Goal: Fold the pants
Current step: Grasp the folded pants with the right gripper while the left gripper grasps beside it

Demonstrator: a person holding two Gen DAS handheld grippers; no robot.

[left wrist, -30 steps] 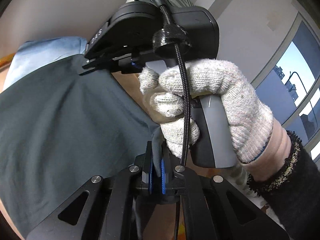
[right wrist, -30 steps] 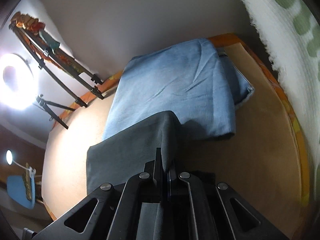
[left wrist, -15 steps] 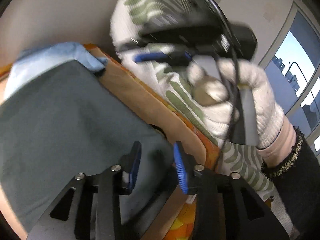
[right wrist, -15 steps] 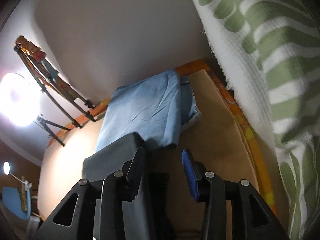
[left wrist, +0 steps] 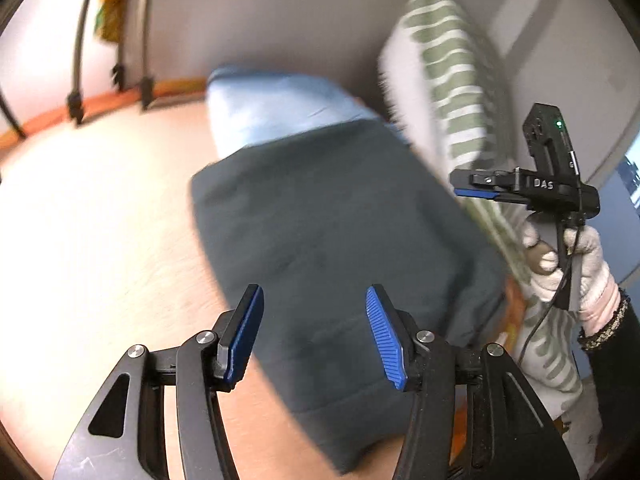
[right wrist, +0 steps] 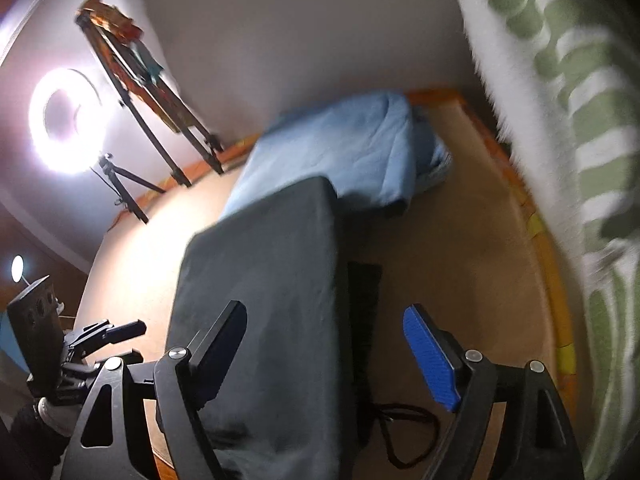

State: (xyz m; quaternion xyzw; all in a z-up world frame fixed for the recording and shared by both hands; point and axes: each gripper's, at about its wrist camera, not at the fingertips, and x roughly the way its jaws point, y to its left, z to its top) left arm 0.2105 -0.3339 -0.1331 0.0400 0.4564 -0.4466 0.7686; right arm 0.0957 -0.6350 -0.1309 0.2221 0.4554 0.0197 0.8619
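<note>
The dark grey pants lie folded into a rectangle on the tan surface, overlapping a folded light blue garment behind them. My left gripper is open and empty, raised over the near end of the pants. My right gripper is open and empty above the pants' right edge; it also shows in the left wrist view, held in a gloved hand at the right. The left gripper appears at the lower left of the right wrist view.
A white and green patterned pillow stands along the right side. An orange border edges the surface. A ring light on a tripod and a stand's legs are at the back left. A black cable lies beside the pants.
Both grippers were shut on the dark pants' edge a second ago. They have opened, let the pants drop flat, and pulled back and apart.
</note>
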